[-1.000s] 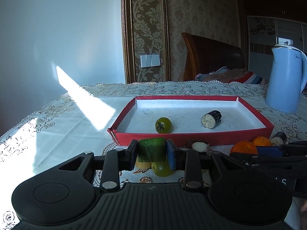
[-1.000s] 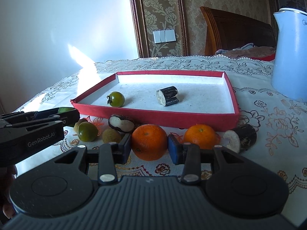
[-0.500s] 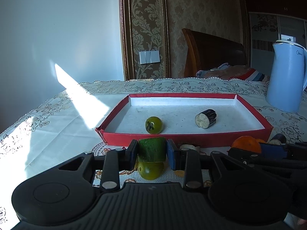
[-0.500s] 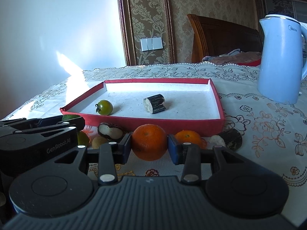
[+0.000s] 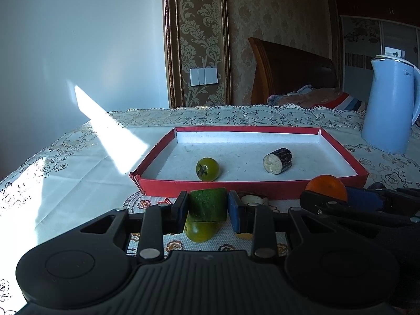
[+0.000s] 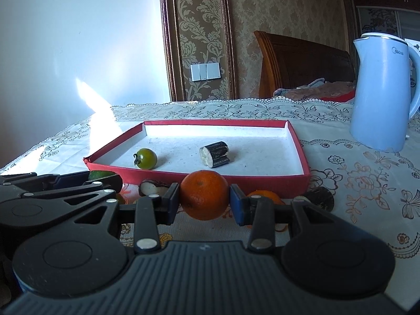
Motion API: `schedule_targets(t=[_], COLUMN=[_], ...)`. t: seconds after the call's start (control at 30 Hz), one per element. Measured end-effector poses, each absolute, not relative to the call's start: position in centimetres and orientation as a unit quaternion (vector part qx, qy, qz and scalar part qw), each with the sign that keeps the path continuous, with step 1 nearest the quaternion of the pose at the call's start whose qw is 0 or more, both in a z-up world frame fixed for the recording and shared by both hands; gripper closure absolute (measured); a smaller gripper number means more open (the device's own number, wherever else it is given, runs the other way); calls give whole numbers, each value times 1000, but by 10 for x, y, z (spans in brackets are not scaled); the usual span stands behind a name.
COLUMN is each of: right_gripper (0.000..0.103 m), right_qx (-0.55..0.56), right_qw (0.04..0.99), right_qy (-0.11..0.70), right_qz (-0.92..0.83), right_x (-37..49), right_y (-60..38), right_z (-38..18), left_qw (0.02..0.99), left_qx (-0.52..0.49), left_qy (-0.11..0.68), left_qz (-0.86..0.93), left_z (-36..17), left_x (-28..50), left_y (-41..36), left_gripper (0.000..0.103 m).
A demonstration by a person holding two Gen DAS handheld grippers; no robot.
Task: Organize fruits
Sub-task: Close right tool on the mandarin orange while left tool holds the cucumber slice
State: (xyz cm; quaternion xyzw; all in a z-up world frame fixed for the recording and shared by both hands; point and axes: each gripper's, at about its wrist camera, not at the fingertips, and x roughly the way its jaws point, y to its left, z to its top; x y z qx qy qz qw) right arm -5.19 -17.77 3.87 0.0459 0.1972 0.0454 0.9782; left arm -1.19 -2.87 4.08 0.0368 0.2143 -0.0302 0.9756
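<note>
My left gripper (image 5: pixel 208 206) is shut on a green cucumber chunk (image 5: pixel 207 203), held just in front of the red tray (image 5: pixel 252 191). Below it on the cloth lies a green tomato (image 5: pixel 199 231). My right gripper (image 6: pixel 204 201) is shut on an orange (image 6: pixel 204 194), lifted before the red tray (image 6: pixel 236 181). Inside the tray lie a green tomato (image 6: pixel 145 158) and a dark-skinned cut piece (image 6: pixel 214 154). In the left wrist view the right gripper (image 5: pixel 349 199) shows at right with the orange (image 5: pixel 326 187). The left gripper (image 6: pixel 102 179) shows at left in the right wrist view.
A second orange (image 6: pixel 263 195), and two dark-skinned cut pieces (image 6: pixel 151 187) (image 6: pixel 317 197) lie on the patterned tablecloth before the tray. A pale blue kettle (image 6: pixel 380 105) stands at the back right. A wooden headboard (image 6: pixel 302 65) lies beyond the table.
Both grippers have lifted with their loads and tilted up a little; the tray sits lower and farther in both views. The grips are unchanged.
</note>
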Motion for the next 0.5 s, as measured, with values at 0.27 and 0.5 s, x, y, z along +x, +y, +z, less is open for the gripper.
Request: schedule_targets(t=[0.27, 0.5], right_gripper=[64, 64], right_qx=[45, 44], right_qw=[979, 978], right_qy=[197, 198], right_qz=[42, 43], right_x=[-51, -51], right_y=[-177, -177], right_z=[38, 37], left_qw=[976, 976], left_qx=[38, 34], left_qy=[215, 212], left_qz=[-30, -26], left_z=[41, 41], left_x=[-13, -13], left_y=[-29, -27], left_gripper=[72, 72])
